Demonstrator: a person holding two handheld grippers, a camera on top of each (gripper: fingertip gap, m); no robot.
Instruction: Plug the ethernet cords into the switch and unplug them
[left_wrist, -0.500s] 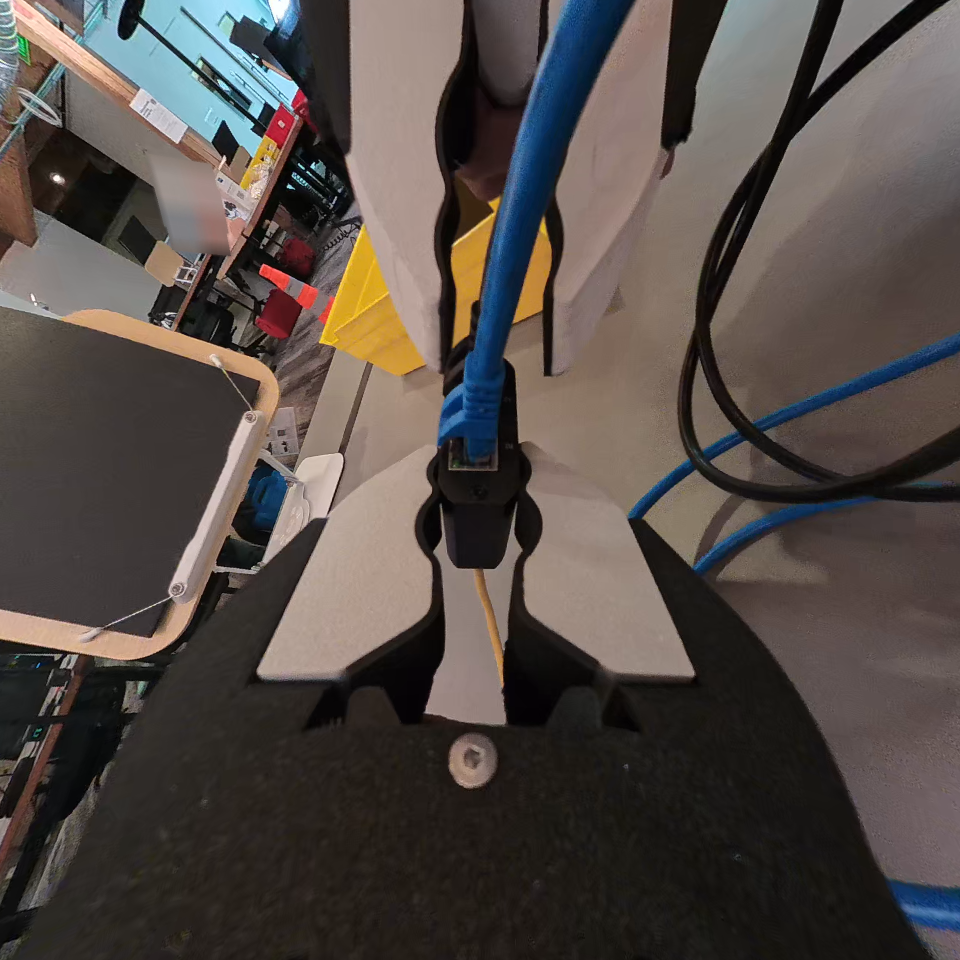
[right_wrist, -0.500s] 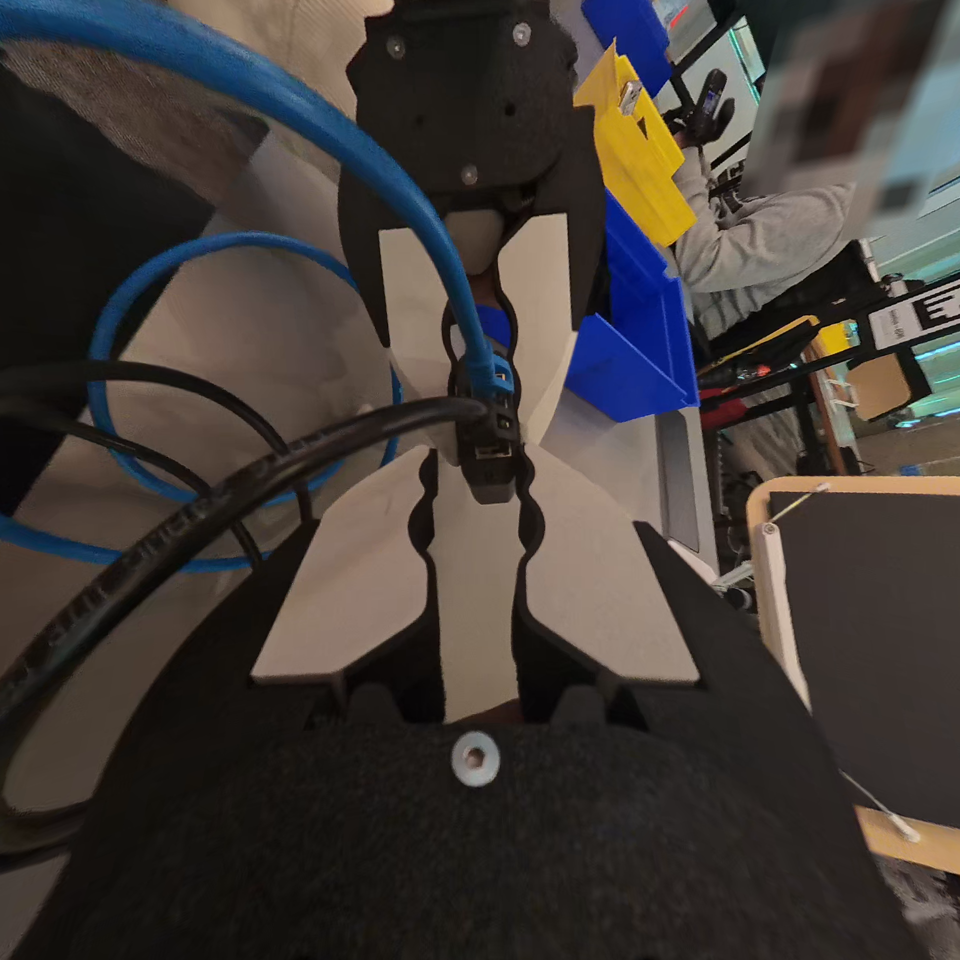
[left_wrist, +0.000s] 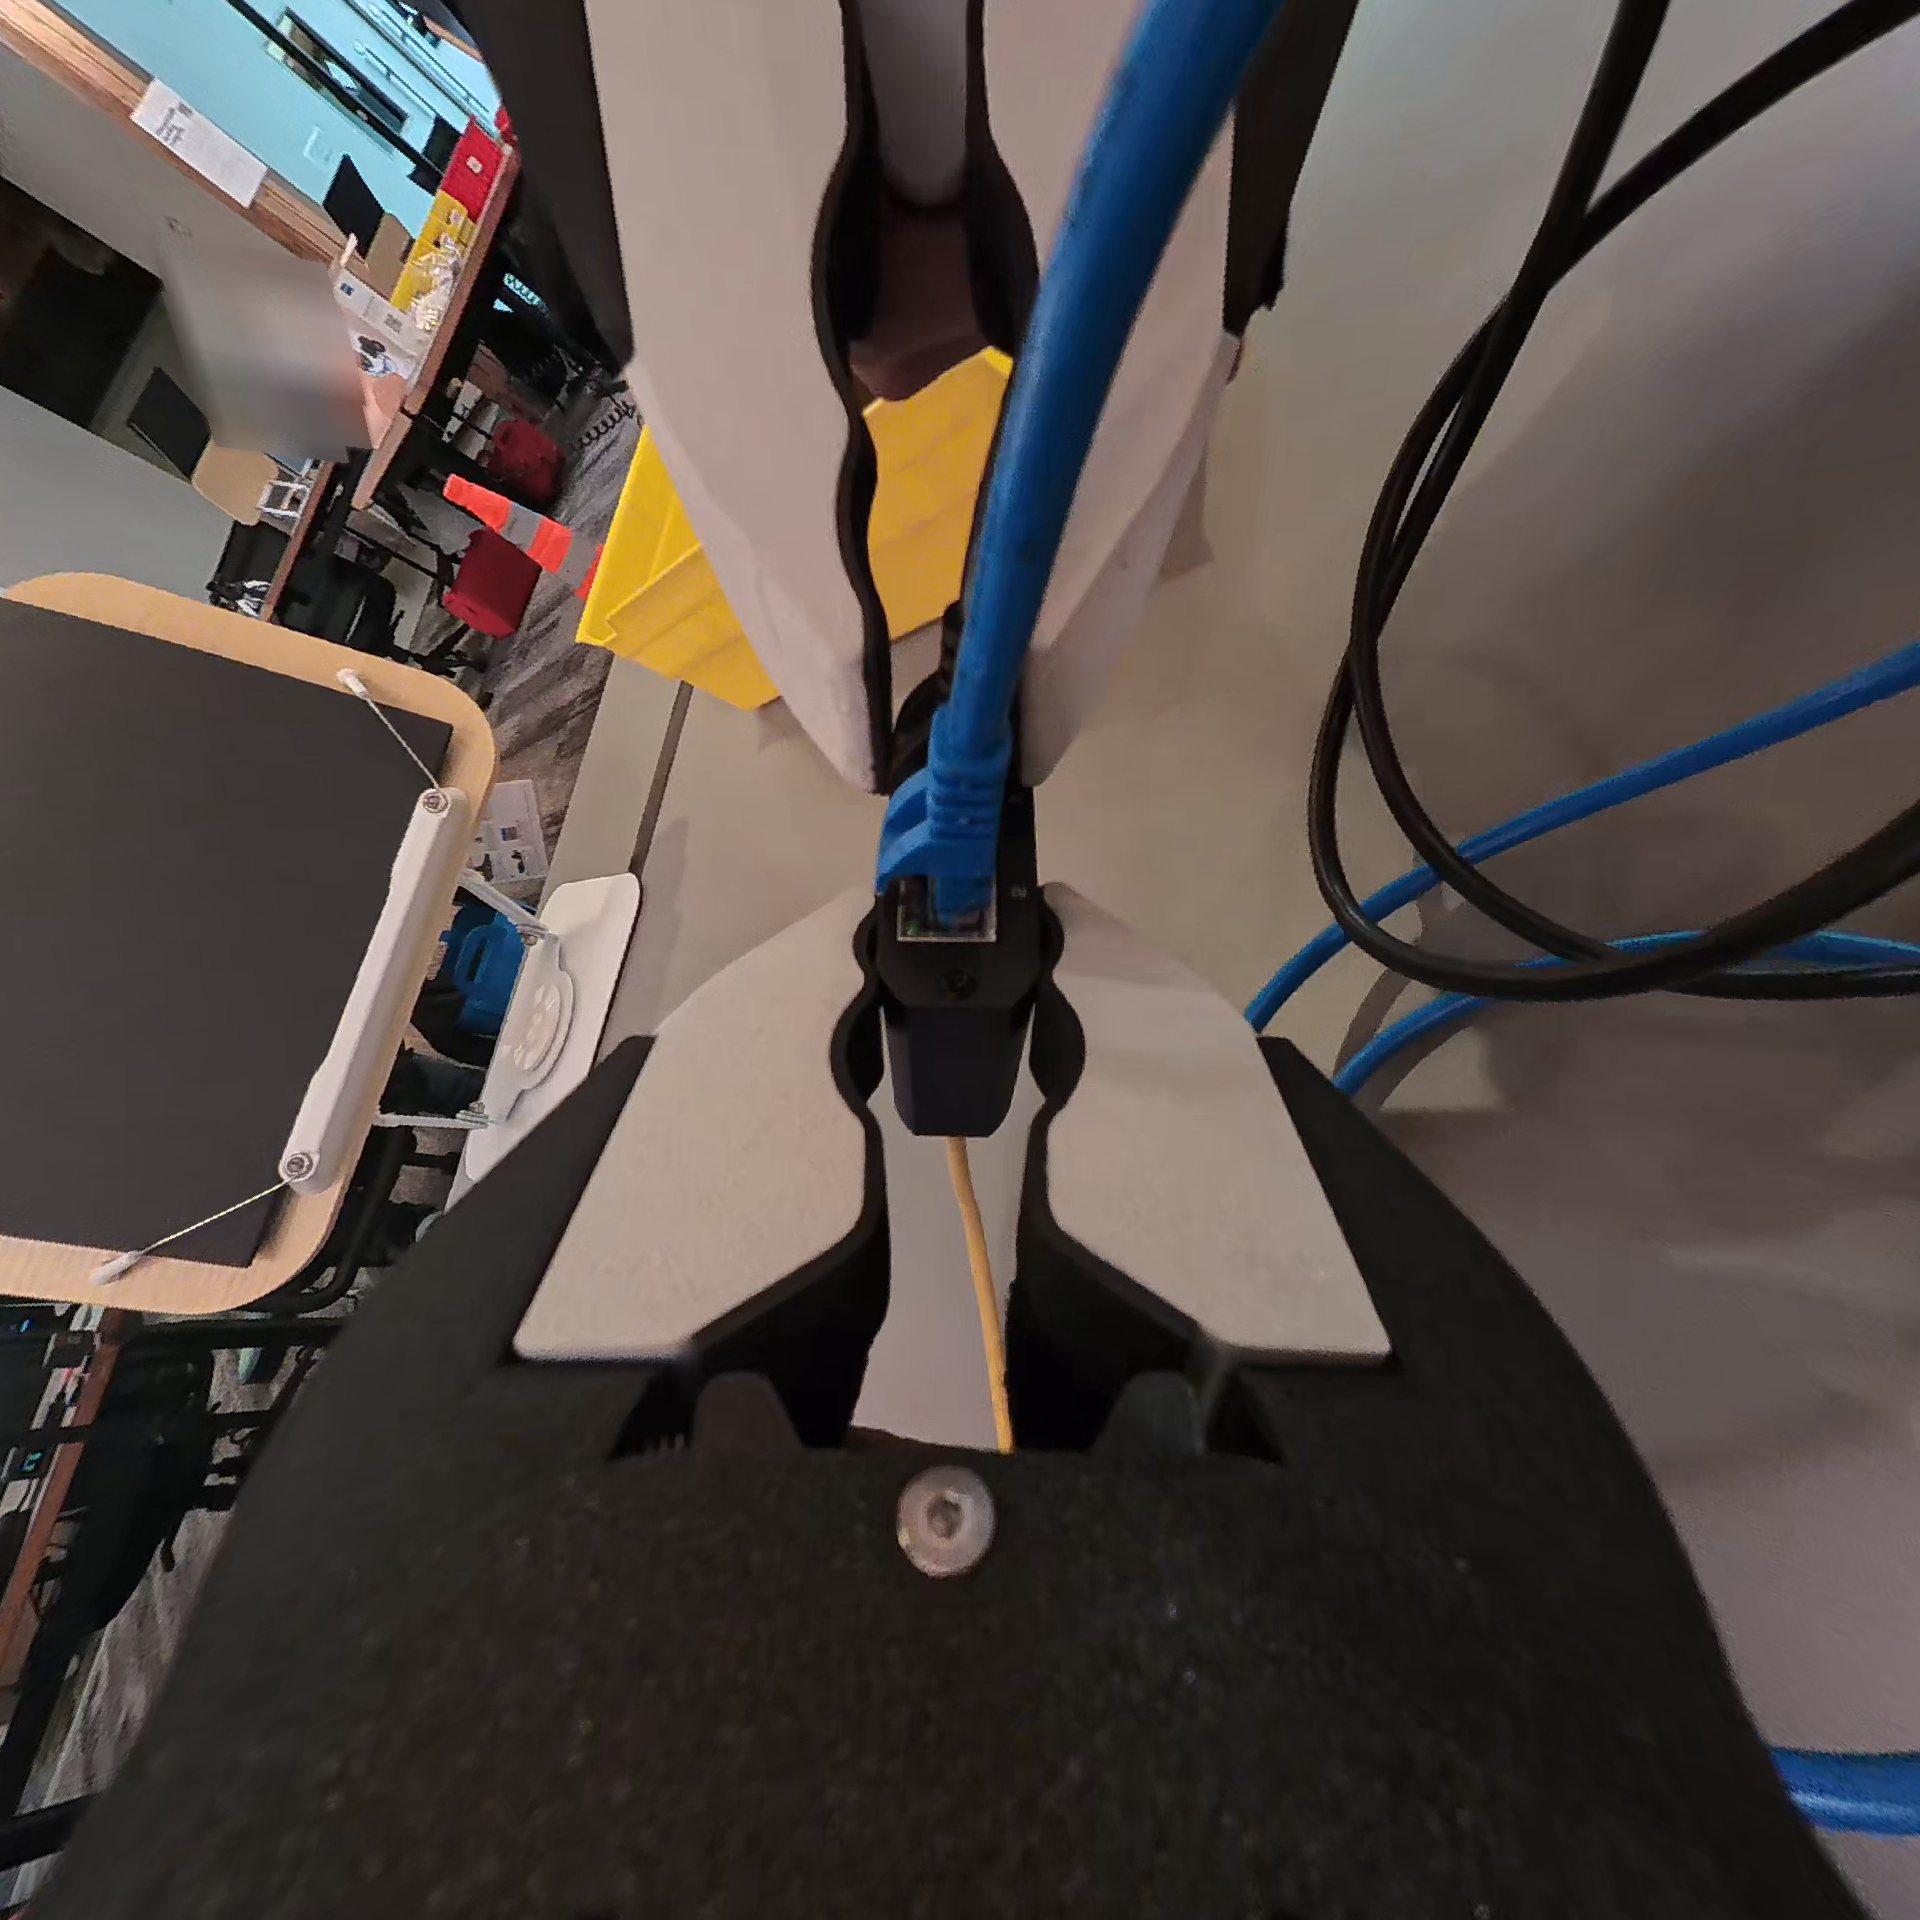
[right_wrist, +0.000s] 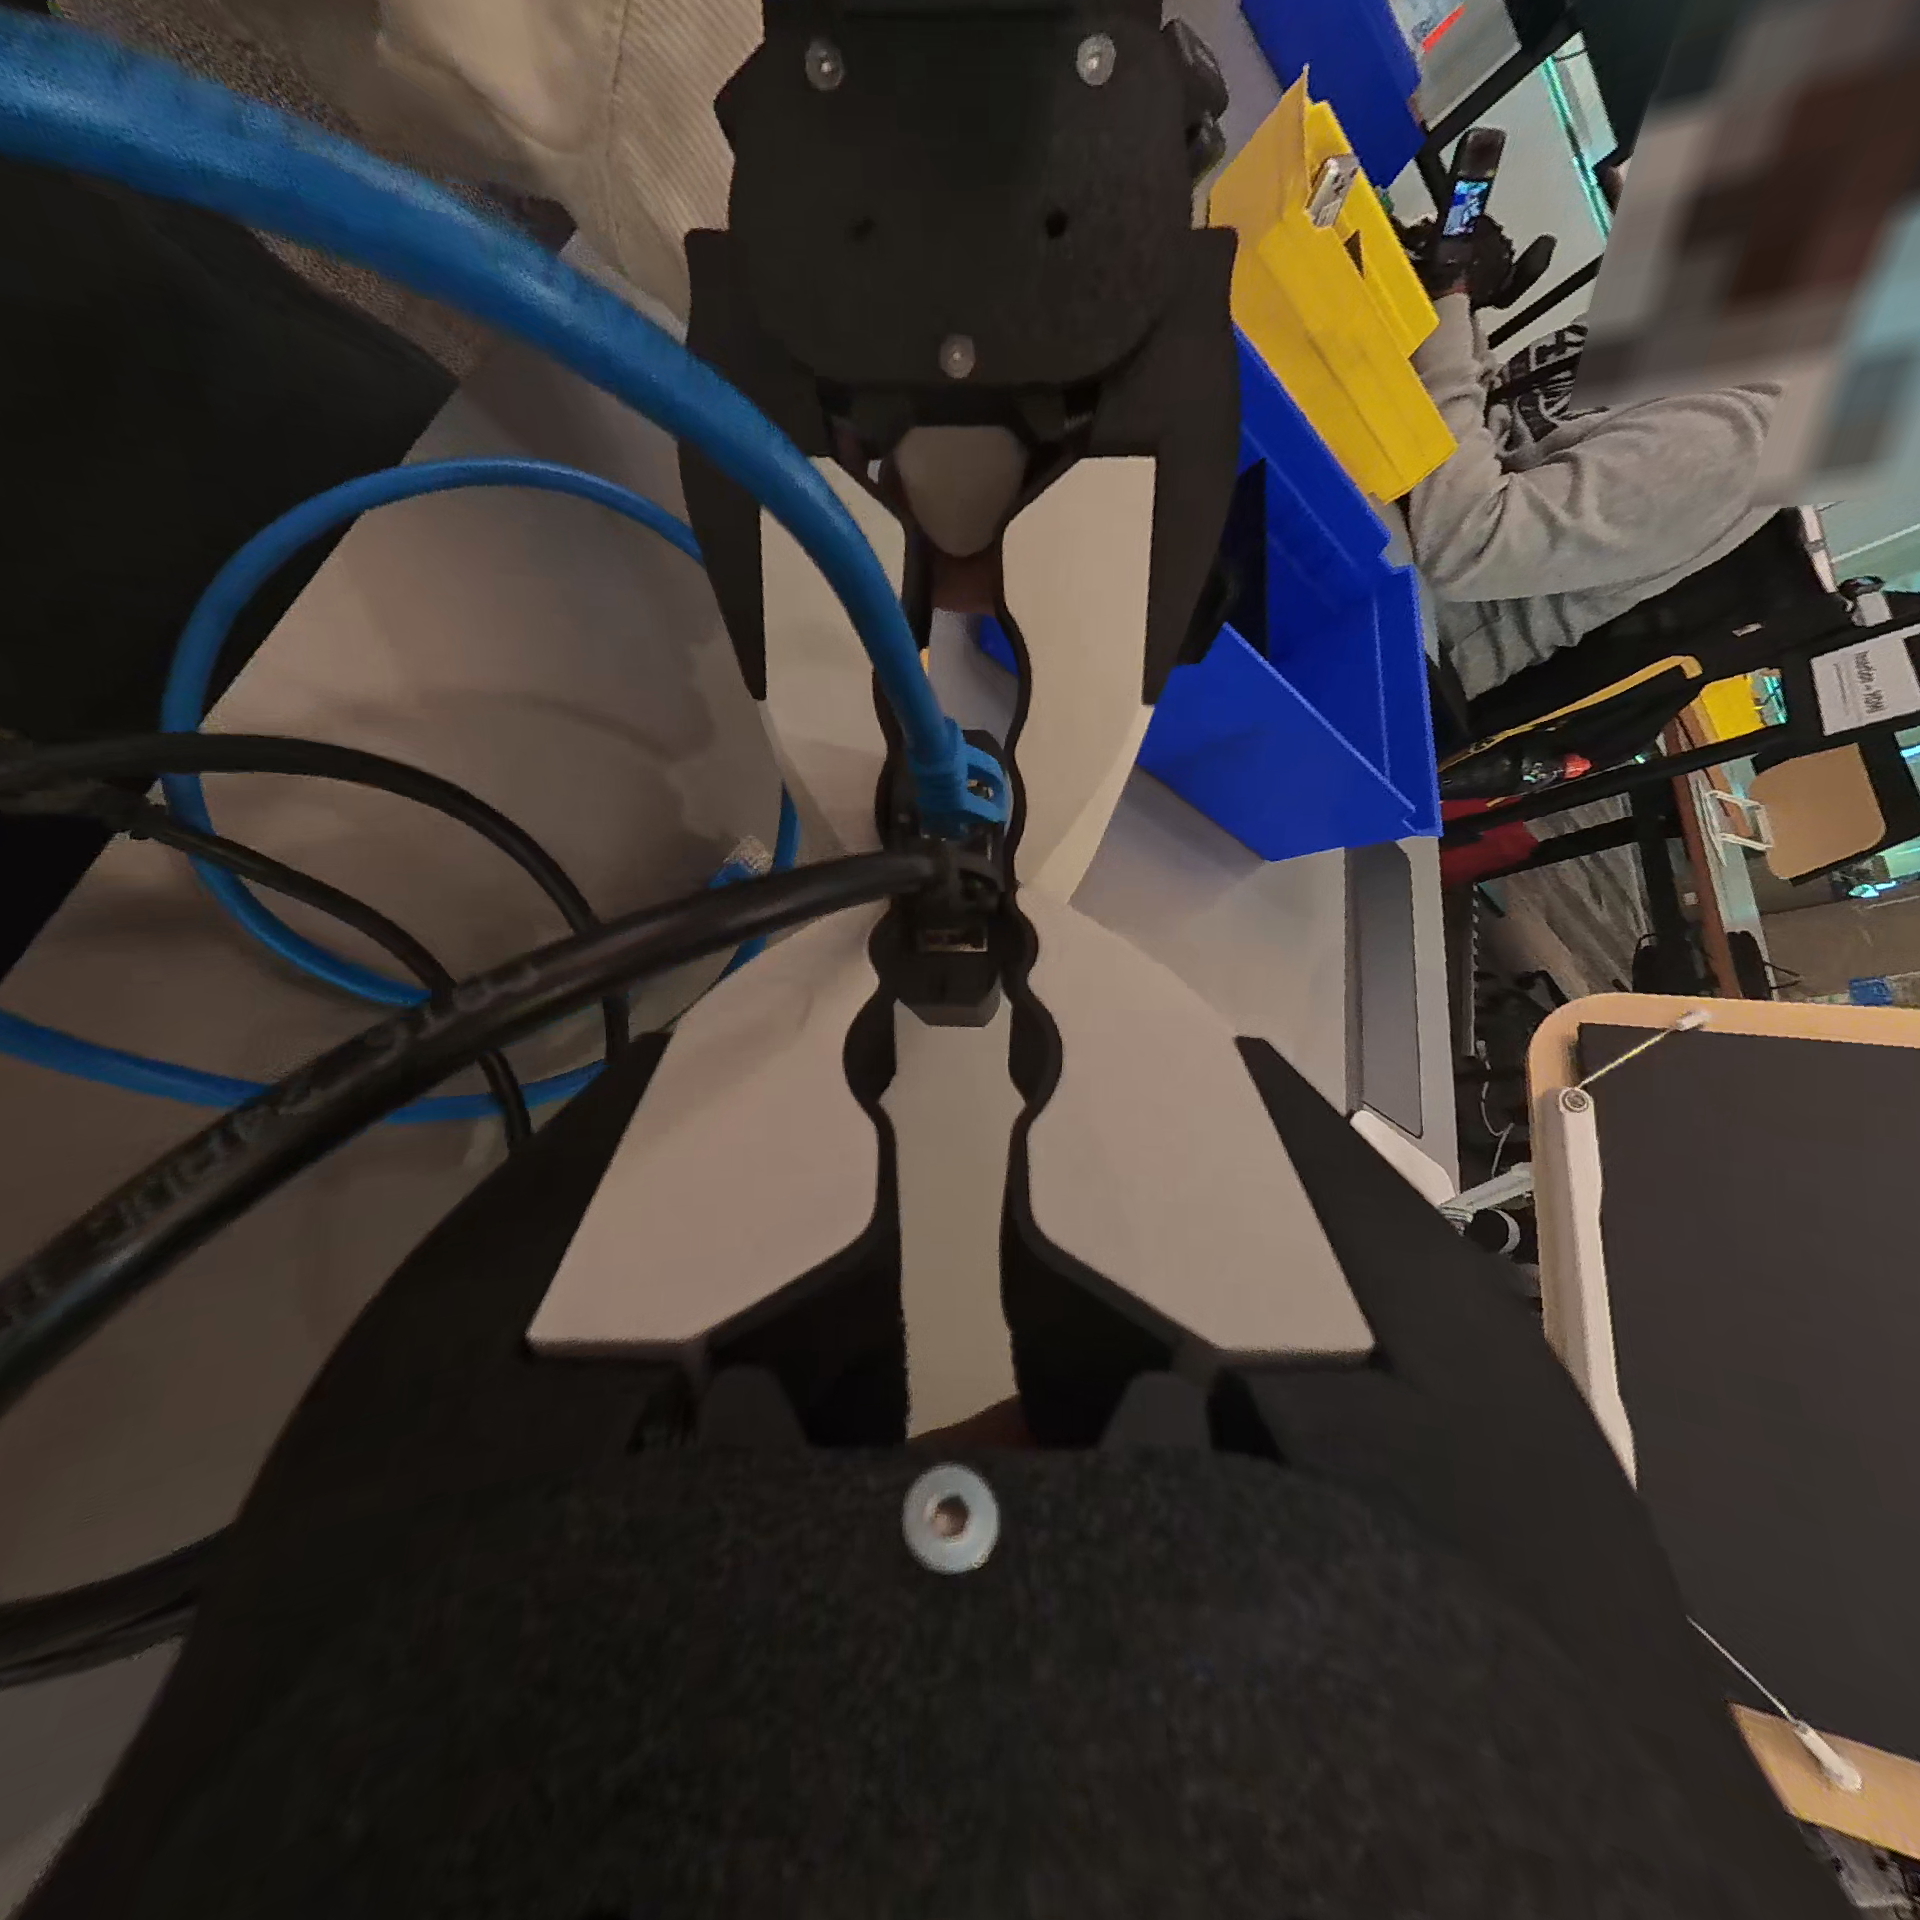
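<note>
While both grippers face each other tip to tip, a small black switch (left_wrist: 956, 1023) is seen clamped between them above the grey table (left_wrist: 1662, 1247).

Nearest the left wrist camera, the left gripper (left_wrist: 954, 987) is pressed onto the lower body of the switch, a thin yellow cord (left_wrist: 982, 1299) trailing back between its fingers. A blue ethernet cord (left_wrist: 1023, 540) is seated by its plug in the upward-facing port and rises in front of the right gripper (left_wrist: 951, 769), whose fingers are closed on the far end of the switch. From the right wrist view, a thick black cable (right_wrist: 436, 1029) is seen leaving the switch sideways over loops of blue cord on the table. Farther off, a yellow bin (left_wrist: 707, 582) and a blue bin (right_wrist: 1299, 727) are noted at the table's edge.
</note>
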